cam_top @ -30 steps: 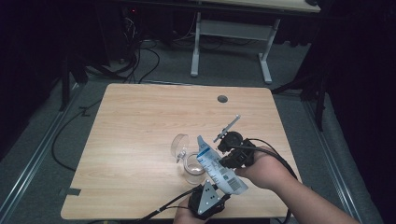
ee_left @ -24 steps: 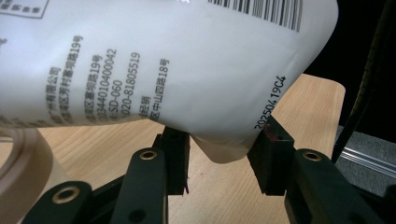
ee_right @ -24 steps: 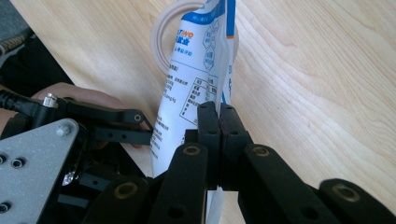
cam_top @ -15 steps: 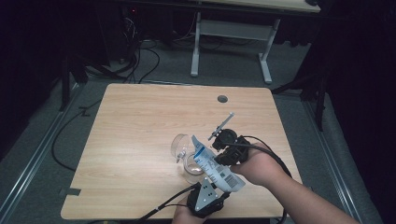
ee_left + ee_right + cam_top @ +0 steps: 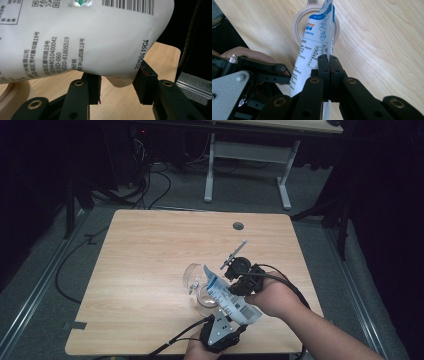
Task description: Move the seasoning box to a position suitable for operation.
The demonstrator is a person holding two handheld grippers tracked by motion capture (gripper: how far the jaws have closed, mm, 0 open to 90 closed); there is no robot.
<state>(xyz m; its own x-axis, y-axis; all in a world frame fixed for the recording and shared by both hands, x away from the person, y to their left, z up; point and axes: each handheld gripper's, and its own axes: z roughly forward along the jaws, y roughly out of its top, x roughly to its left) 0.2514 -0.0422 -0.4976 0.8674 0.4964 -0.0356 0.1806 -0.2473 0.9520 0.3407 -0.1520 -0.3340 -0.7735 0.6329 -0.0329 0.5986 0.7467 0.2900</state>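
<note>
Compared with a second ago, both grippers and the white pouch (image 5: 231, 301) sit slightly lower over the clear cup (image 5: 196, 282). Right gripper (image 5: 329, 65) is clenched on the pouch's edge above the cup. Left gripper (image 5: 117, 86) is released, its jaws spread either side of the pouch's bottom corner.

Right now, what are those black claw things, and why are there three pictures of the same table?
Those claws are grippers: hand tools with two black jaws that a person squeezes. One picture comes from a camera high above the wooden table, where the person's arms reach in from the bottom. The other two come from small cameras riding on each gripper, looking along its jaws.

The right gripper has its jaws pinched shut on the edge of a white and blue pouch with printed writing. The left gripper sits under the pouch's bottom, with its jaws apart. The pouch's top leans over a clear glass cup that stands on the table. I cannot tell whether anything is pouring out.
</note>
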